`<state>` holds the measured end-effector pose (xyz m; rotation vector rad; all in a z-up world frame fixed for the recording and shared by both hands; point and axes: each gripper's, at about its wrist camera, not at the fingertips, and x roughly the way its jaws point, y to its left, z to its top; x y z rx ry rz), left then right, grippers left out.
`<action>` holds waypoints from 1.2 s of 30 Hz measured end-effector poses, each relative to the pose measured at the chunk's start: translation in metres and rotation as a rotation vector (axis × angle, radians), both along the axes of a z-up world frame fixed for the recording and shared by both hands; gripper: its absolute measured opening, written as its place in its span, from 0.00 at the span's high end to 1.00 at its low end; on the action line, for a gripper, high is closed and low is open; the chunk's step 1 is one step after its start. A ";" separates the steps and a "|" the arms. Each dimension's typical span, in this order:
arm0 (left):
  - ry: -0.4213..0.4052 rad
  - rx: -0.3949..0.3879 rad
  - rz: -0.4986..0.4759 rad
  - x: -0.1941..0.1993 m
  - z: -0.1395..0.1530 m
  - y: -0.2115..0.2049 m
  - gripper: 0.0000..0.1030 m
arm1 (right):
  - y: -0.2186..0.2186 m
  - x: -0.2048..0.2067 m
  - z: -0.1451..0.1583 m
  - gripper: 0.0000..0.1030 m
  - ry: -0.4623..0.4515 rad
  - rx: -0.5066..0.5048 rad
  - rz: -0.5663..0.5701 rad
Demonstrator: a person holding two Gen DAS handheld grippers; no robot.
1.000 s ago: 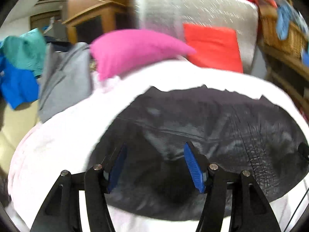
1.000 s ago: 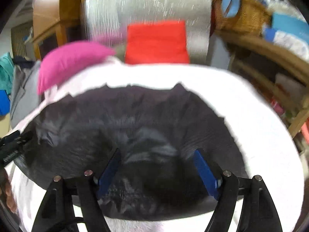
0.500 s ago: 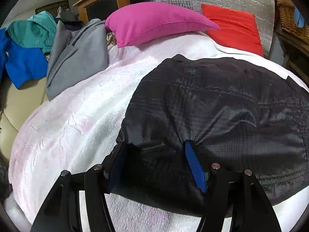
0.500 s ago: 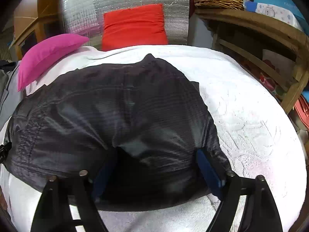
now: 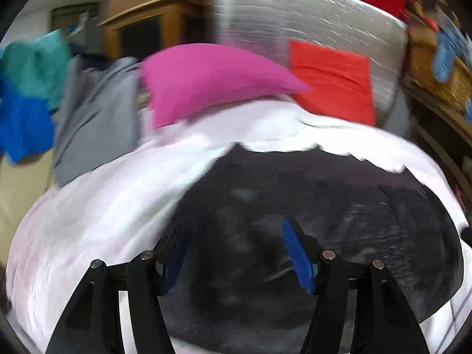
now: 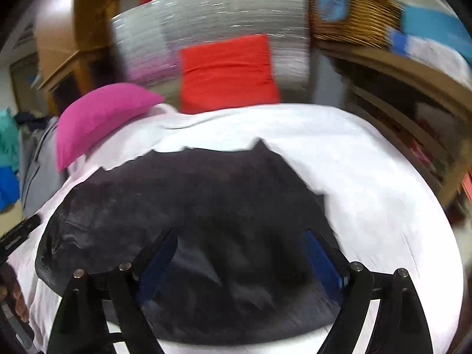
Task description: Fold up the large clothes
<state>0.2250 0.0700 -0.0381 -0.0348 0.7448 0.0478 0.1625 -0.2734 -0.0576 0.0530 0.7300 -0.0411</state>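
The left gripper [image 5: 236, 253] has its blue pads spread apart above the black garment [image 5: 339, 206], nothing pinched between them. The right gripper [image 6: 239, 259] stands wider, its jaws having just been opening; dark cloth lies between and under the pads, but blur makes it hard to tell whether either pad touches it. The garment lies spread flat on the white blanket [image 5: 112, 212], its far edge jagged against the white. Both views are smeared, so seams, folds and the cut of the garment cannot be made out, and its near hem is hidden behind the gripper arms. Only the right wrist view shows the other gripper's black body [image 6: 17, 233] at its left edge, with fingers [image 6: 13, 292] of a hand below it. The left wrist view alone gives a full look at the grey garment [image 5: 94, 118] and the teal and blue clothes [image 5: 26, 88] heaped left of the blanket. A pink cushion [image 5: 206, 79] and a red cushion [image 5: 333, 79] sit at the far end before a silvery panel [image 5: 295, 14]. A wicker basket [image 6: 357, 17] rests on wooden shelving [image 6: 398, 88] to the right.
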 end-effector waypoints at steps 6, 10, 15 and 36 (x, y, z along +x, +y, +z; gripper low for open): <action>0.117 0.069 0.024 0.066 -0.032 -0.028 0.37 | 0.014 0.079 -0.032 0.13 0.091 -0.039 0.016; 0.239 0.077 0.031 0.092 -0.072 -0.021 0.34 | -0.007 0.106 -0.079 0.12 0.230 -0.008 -0.011; 0.224 0.133 0.016 0.095 -0.085 -0.032 0.34 | -0.009 0.110 -0.089 0.09 0.217 -0.021 -0.035; 0.219 -0.059 0.145 -0.009 -0.058 0.079 0.31 | -0.047 -0.022 -0.061 0.06 0.162 0.069 -0.109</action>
